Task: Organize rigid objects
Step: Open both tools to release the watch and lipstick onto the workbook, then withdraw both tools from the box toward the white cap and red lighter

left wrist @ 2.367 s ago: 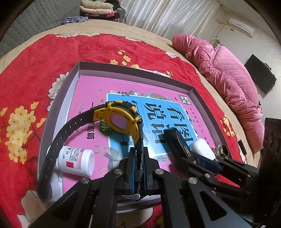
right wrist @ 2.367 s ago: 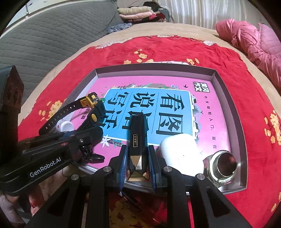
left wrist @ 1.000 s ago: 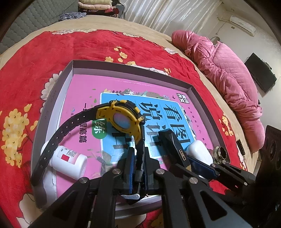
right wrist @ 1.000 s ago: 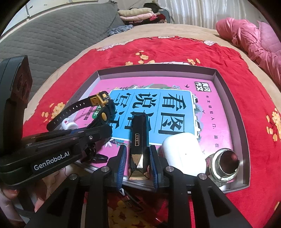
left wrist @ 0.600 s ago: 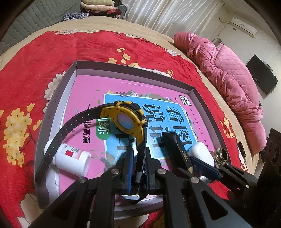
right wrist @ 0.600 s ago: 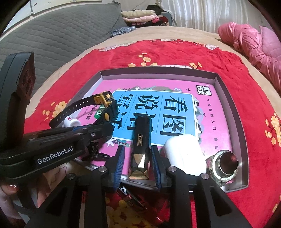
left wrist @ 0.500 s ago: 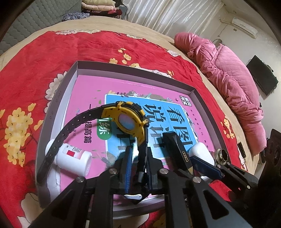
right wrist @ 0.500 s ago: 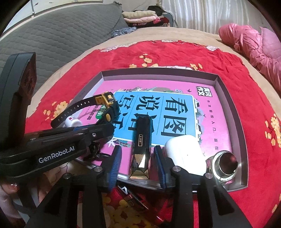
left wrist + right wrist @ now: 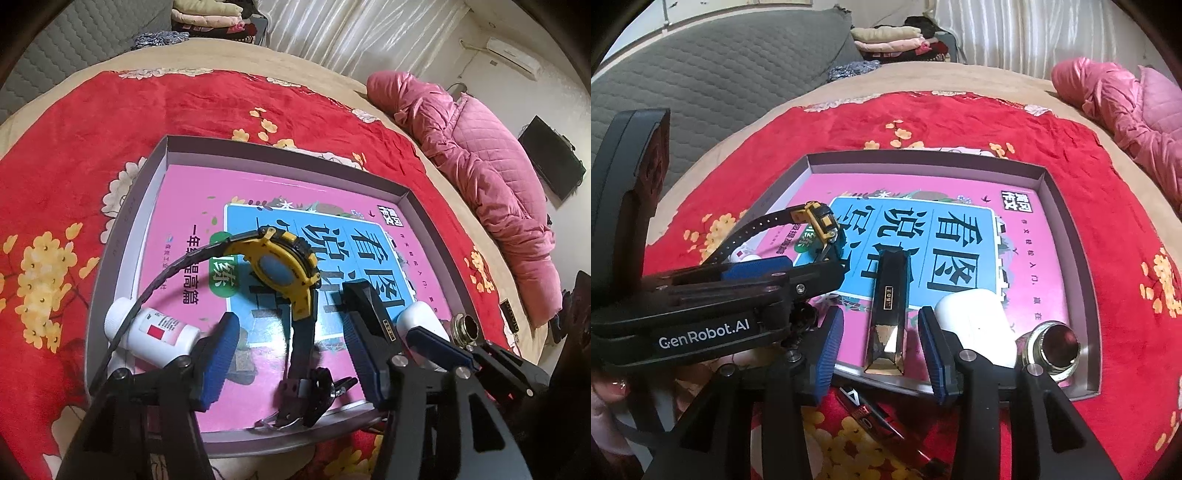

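Note:
A grey box lid (image 9: 122, 236) (image 9: 1086, 254) lies on the red bedspread with a pink and blue book (image 9: 184, 206) (image 9: 960, 236) inside. A yellow-and-black watch (image 9: 280, 269) (image 9: 820, 221) rests on the book, its strap end between the blue pads of my open left gripper (image 9: 288, 354). A black and gold bar (image 9: 890, 306) (image 9: 369, 310) lies on the book between the pads of my open right gripper (image 9: 882, 350). Neither gripper holds anything.
A white pill bottle (image 9: 155, 332) lies in the lid's near left corner. A white case (image 9: 975, 325) (image 9: 421, 321) and a metal fitting (image 9: 1052, 347) (image 9: 465, 328) sit at the near right. A red pen (image 9: 879, 421) lies on the bedspread. A pink quilted coat (image 9: 480, 177) lies at the right.
Both grippers have opened wide. The left let go of the watch strap and the right let go of the black and gold bar; both objects now rest on the book.

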The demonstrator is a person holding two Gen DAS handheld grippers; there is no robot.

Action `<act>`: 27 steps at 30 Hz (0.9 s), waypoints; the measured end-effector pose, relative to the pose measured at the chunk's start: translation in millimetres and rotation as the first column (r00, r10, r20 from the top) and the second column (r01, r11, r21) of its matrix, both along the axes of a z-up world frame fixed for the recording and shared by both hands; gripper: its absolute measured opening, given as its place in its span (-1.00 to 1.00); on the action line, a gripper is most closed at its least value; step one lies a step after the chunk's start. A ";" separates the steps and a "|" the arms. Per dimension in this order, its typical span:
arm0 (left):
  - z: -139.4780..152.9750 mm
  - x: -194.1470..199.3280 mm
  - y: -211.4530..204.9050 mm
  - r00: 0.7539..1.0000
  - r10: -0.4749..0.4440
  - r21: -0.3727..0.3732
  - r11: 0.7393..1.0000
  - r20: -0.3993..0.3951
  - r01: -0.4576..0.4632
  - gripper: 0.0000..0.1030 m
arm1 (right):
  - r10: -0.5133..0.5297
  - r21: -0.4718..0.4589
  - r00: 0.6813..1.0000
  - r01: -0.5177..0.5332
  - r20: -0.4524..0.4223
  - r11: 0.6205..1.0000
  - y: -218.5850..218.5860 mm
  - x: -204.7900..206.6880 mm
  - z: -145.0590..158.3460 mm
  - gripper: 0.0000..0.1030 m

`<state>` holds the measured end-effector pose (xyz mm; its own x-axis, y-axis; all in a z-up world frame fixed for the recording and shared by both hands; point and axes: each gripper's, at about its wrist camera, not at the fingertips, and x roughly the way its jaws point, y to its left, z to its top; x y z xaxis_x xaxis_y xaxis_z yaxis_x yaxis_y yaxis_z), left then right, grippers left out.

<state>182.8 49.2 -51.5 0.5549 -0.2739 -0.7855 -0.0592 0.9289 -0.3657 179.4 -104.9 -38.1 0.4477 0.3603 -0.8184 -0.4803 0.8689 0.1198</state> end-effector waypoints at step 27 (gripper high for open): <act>20.9 -13.4 3.8 0.999 0.013 -0.051 0.999 0.048 -0.011 0.34 | -0.008 0.011 0.999 0.007 0.052 1.000 -11.3 -6.8 16.8 0.41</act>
